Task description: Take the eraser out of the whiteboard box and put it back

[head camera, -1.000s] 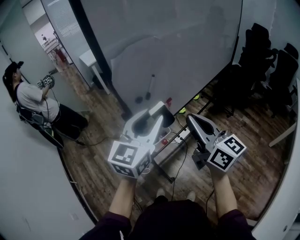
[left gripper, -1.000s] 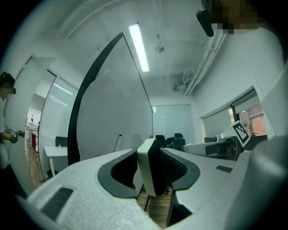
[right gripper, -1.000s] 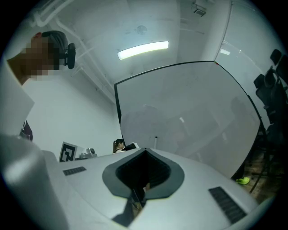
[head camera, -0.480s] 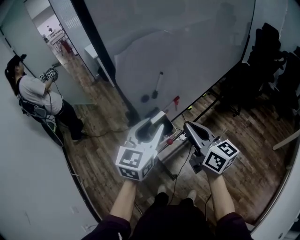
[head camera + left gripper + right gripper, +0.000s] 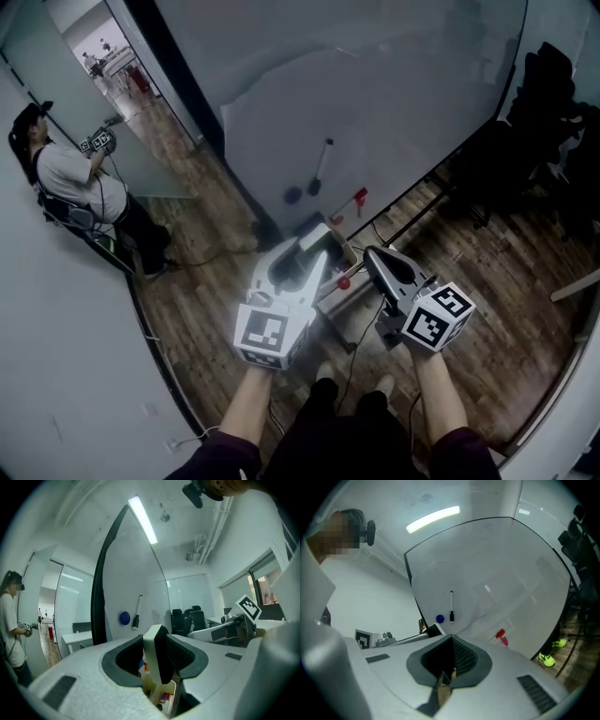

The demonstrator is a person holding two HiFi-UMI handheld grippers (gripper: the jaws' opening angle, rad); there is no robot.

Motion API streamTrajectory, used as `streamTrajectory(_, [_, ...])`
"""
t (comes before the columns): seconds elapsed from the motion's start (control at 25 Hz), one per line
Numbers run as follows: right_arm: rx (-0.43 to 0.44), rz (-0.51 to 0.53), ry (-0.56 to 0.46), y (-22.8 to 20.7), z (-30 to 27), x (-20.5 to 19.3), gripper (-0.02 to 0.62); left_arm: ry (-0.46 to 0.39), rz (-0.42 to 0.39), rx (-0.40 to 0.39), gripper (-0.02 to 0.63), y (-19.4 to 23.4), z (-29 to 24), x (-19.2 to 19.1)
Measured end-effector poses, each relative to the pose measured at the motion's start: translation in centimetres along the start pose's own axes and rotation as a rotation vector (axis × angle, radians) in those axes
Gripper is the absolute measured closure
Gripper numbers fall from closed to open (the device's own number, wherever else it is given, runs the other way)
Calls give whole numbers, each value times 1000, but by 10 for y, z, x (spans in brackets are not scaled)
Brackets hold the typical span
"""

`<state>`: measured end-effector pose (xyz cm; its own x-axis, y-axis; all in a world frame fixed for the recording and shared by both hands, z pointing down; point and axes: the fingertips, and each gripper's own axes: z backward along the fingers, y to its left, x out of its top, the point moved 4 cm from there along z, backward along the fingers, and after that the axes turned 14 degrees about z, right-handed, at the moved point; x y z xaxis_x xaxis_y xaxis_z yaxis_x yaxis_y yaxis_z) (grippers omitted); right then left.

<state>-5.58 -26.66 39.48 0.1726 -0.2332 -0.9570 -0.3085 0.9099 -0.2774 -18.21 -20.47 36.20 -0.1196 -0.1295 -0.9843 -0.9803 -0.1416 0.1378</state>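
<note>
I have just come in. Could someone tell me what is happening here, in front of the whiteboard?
A person stands at the whiteboard with a hand-held gripper in each hand. The left hand-held gripper is clamped on the eraser and holds it upright over the box, which has markers in it. The right hand-held gripper is beside it, jaws together and empty. The eraser is out of the box and not yet put back. A second person stands far to the left.
</note>
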Motion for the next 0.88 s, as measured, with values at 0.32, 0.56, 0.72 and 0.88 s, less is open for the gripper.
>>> streamTrajectory(0.32, [27, -13, 27, -5, -16, -12, 592, -23, -93, 48, 457, 6, -10, -4])
streamTrajectory(0.56, [36, -19, 45, -12, -27, -25, 592, -28, -168, 64, 457, 14, -19, -20])
streamTrajectory(0.72, [35, -29, 61, -16, -33, -36, 592, -36, -216, 67, 457, 19, -25, -30])
streamTrajectory(0.88, [35, -39, 77, -21, -38, -49, 592, -26, -265, 69, 457, 22, -33, -45])
